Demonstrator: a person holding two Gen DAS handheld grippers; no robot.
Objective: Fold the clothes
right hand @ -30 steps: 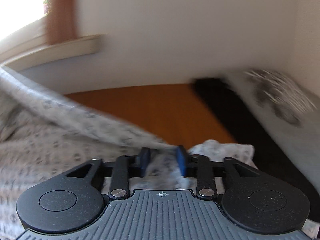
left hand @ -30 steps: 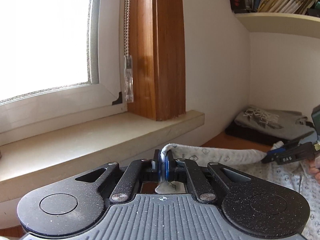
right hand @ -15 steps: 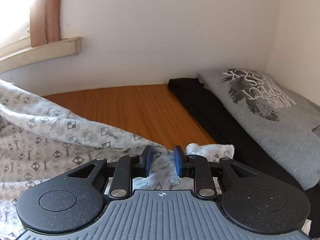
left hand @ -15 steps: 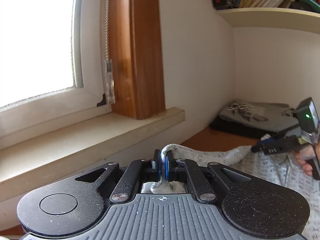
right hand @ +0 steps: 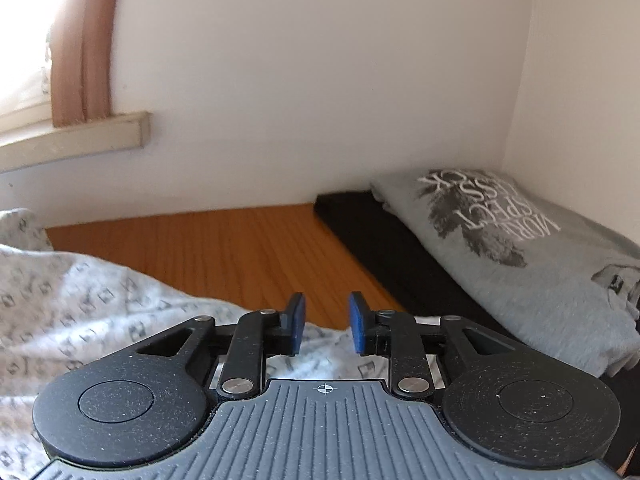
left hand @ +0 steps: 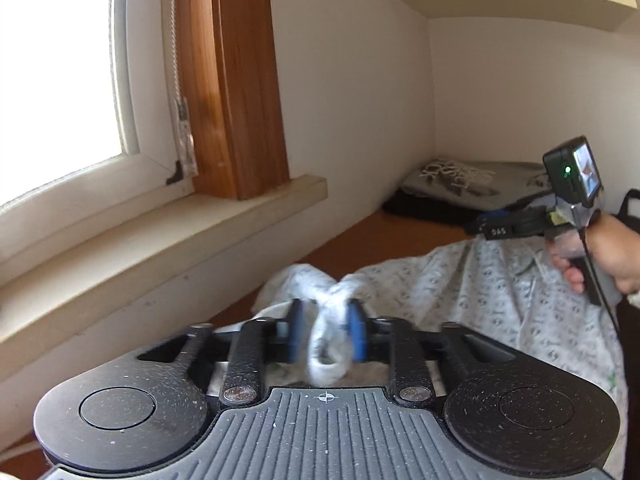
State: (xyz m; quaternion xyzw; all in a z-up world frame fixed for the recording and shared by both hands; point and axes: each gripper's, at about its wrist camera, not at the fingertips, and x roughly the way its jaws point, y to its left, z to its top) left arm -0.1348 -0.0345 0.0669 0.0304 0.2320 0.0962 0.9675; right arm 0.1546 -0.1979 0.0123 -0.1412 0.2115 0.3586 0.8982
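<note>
Window sill (left hand: 168, 236) far left, wooden frame (left hand: 236, 80) above it. Left tongs (left hand: 326, 338) spread, bunched corner of patterned garment (left hand: 500, 292) loose between blue pads, blurred. Garment draped across wooden table (right hand: 248, 248), reaching under right tongs (right hand: 326, 324). Right tongs spread, nothing gripped, cloth lying just below them. Hand (left hand: 612, 256) holds right tongs' handle. Far right: grey printed shirt (right hand: 532, 252) folded atop black garment (right hand: 384, 248) against wall corner. Shelf (left hand: 512, 0) with books overhead.
</note>
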